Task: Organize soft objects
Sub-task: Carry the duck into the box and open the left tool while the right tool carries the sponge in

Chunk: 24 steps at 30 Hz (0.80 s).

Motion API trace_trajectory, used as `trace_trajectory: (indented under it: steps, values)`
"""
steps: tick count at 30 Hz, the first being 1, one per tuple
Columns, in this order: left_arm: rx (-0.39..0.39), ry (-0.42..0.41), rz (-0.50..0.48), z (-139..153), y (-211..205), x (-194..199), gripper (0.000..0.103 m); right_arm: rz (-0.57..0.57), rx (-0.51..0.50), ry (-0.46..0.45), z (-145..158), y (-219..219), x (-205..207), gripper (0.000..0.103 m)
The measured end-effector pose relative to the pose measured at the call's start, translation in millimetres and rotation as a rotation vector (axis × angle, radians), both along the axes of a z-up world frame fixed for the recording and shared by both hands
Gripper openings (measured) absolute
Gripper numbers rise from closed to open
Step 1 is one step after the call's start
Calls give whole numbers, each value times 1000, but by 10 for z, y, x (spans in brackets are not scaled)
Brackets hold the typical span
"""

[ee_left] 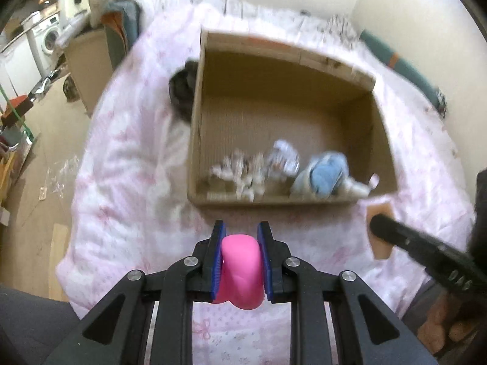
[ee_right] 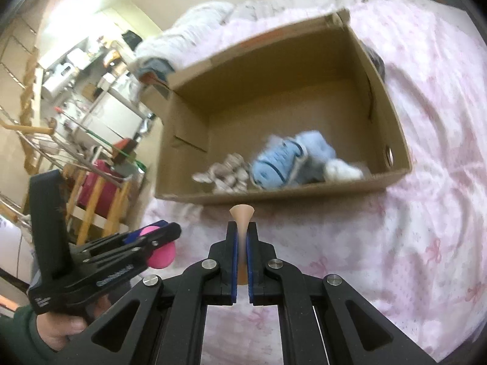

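Note:
My left gripper [ee_left: 240, 228] is shut on a soft pink object [ee_left: 242, 267], held above the pink quilt just short of the open cardboard box [ee_left: 274, 70]. It also shows in the right wrist view [ee_right: 161, 252]. My right gripper [ee_right: 242, 228] is shut on a thin peach soft object [ee_right: 242, 213], also just in front of the box [ee_right: 392, 115]. Inside the box lie a blue plush [ee_left: 325, 178] [ee_right: 286, 161] and a whitish-grey plush [ee_left: 243, 170] [ee_right: 228, 173]. The right gripper's finger [ee_left: 420, 246] shows in the left view.
The box sits on a bed with a pink floral quilt [ee_left: 127, 158]. A dark soft thing [ee_left: 182, 91] lies against the box's left outer wall. Folded bedding [ee_left: 121, 9] is piled at the head. A washing machine [ee_left: 45, 36] and cluttered racks [ee_right: 76, 140] stand left.

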<state>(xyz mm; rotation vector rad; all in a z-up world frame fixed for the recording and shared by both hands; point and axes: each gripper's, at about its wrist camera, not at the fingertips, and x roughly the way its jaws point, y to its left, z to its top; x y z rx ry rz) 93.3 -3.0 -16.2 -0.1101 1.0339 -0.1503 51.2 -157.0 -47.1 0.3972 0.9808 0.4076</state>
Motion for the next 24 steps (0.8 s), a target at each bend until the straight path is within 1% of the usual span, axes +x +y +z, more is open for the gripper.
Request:
trace_trajectory:
  steps: [2, 5, 7, 9, 11, 14, 17, 20, 24]
  values:
    - [4, -37, 1, 161, -19, 46, 19, -4, 8, -27, 85, -16, 1, 6]
    - [21, -75, -9, 303, -53, 225, 19, -17, 8, -57, 215, -55, 59, 6]
    - [22, -89, -5, 337, -78, 342, 19, -31, 5, -69, 282, -113, 127, 6]
    - [19, -121, 21, 365, -67, 496, 19, -45, 3, -70, 314, -192, 208, 6]
    - [20, -141, 39, 408, -78, 598, 19, -53, -30, -80, 357, -259, 288, 6]
    - [39, -132, 38, 386, -156, 758, 19, -66, -94, -85, 361, -360, 427, 6]
    - [62, -125, 41, 313, -235, 867, 19, -115, -95, -49, 218, -493, 550, 6]
    - [82, -111, 30, 195, -331, 979, 19, -165, -153, -22, 71, -528, 601, 6]
    - [110, -86, 13, 60, -425, 1079, 19, -179, -98, 12, -1, -582, 653, 6]
